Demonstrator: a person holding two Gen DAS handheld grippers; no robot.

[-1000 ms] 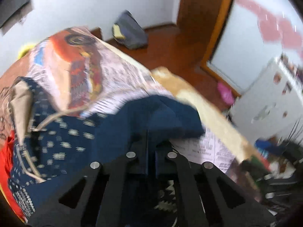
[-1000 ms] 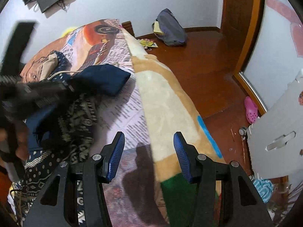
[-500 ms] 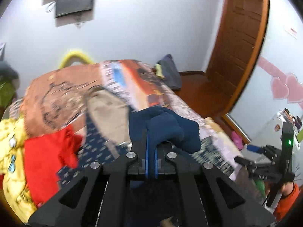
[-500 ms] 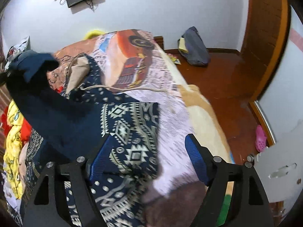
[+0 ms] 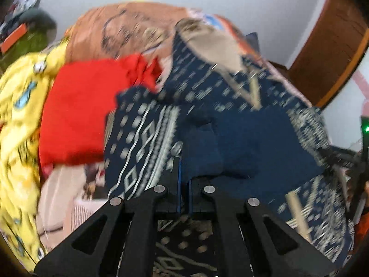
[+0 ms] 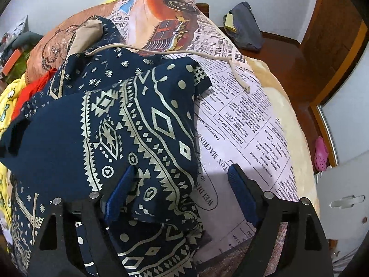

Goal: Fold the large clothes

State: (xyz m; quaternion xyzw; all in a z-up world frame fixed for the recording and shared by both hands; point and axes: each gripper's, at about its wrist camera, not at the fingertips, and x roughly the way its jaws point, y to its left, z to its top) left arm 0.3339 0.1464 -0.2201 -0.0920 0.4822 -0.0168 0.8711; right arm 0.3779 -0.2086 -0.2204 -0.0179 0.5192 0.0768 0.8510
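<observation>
Left wrist view, blurred: the left gripper (image 5: 183,180) has its blue-padded jaws pressed together on a fold of the navy hooded garment with cream geometric print (image 5: 242,138), which spreads from the jaws toward twelve and three o'clock over the bed. A crumpled red cloth (image 5: 83,110) lies at ten o'clock, touching the navy fabric, and a yellow cartoon-print garment (image 5: 18,120) fills the nine o'clock edge.

Right wrist view: the right gripper (image 6: 182,191) has just been opening and stands wide, pressing on nothing; the navy garment's folded edge lies between its fingers, covering the left side. The newspaper-print bedspread with an orange car picture (image 6: 249,120) runs from twelve to four o'clock. A cream drawstring (image 6: 237,73) trails across it at one o'clock.
</observation>
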